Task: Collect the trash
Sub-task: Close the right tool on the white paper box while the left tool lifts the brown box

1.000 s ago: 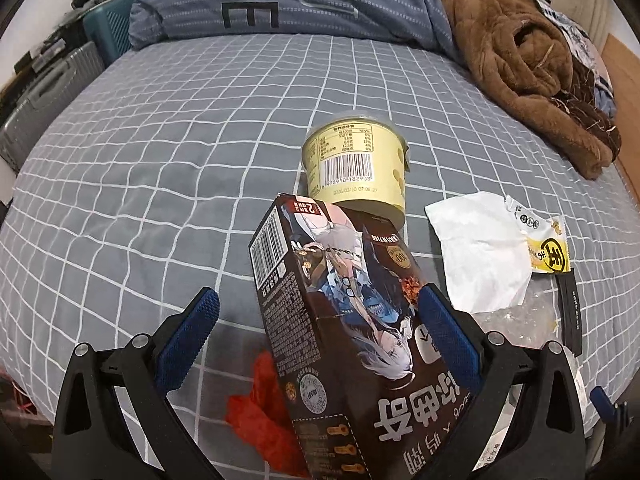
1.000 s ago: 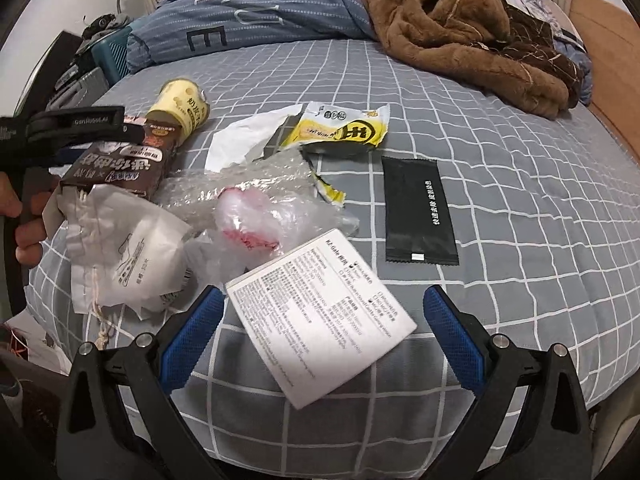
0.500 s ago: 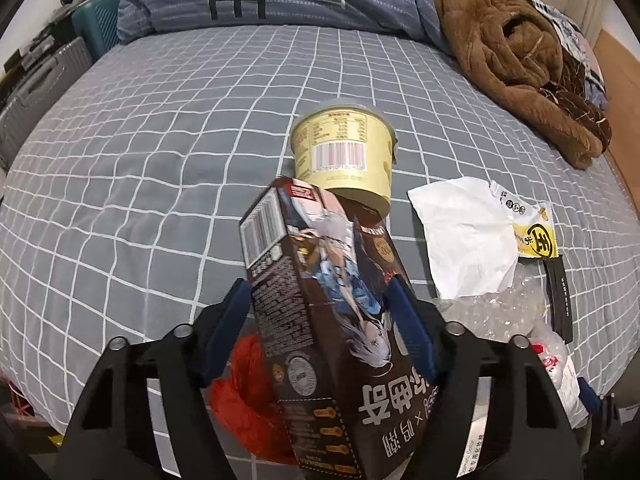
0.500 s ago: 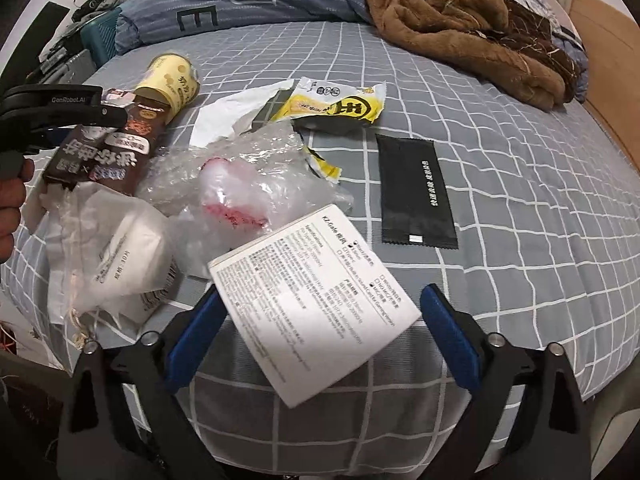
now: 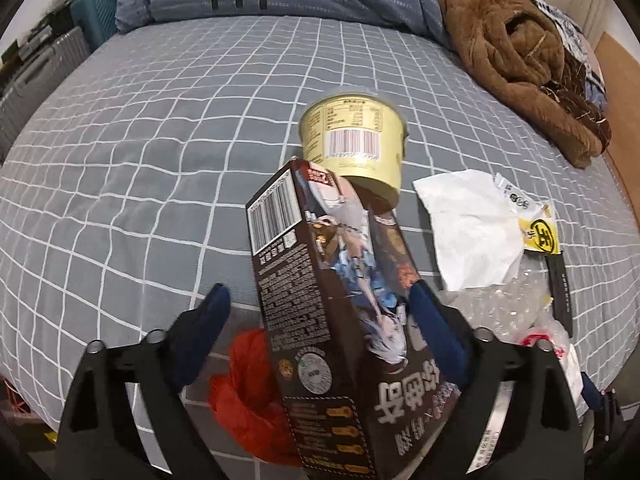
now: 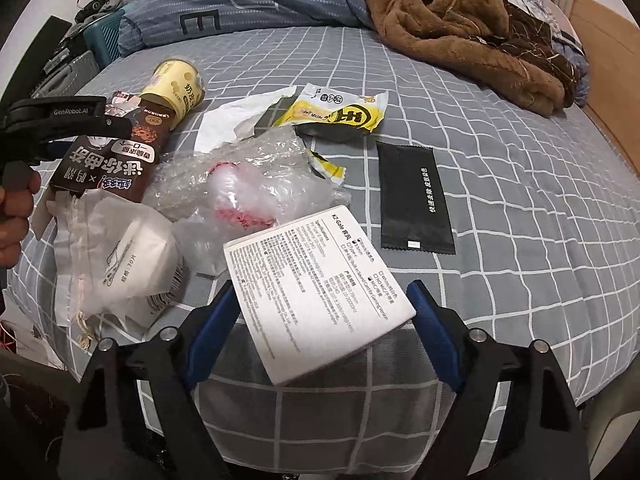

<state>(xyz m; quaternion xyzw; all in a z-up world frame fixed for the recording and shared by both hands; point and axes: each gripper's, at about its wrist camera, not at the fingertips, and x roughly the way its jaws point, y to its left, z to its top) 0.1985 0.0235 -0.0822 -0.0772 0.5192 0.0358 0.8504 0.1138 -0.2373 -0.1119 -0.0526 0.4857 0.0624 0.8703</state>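
A dark brown snack box [image 5: 320, 280] lies tilted against a yellow cup [image 5: 356, 140] on the grey checked bed. My left gripper [image 5: 318, 296] straddles the box. Its jaws are opening; the left pad stands clear of the box and the right pad is beside it. My right gripper [image 6: 323, 287] has a white printed leaflet [image 6: 320, 292] between its pads, and its jaws are closing without a visible squeeze. Bubble wrap [image 6: 248, 184], a yellow wrapper [image 6: 336, 112], a black sachet [image 6: 412, 196], a white drawstring bag [image 6: 120, 256] and a red scrap [image 5: 244, 400] lie around.
A brown fleece garment [image 6: 460, 28] and a blue striped duvet [image 6: 248, 8] fill the far side of the bed. Suitcases [image 5: 36, 68] stand off the left edge. The bed's near edge drops away just below both grippers. A hand [image 6: 16, 216] holds the left gripper's handle.
The left jaws closed in on the brown box half a second ago and have spread again. The right jaws have narrowed around the leaflet. Both hands stayed about where they were.
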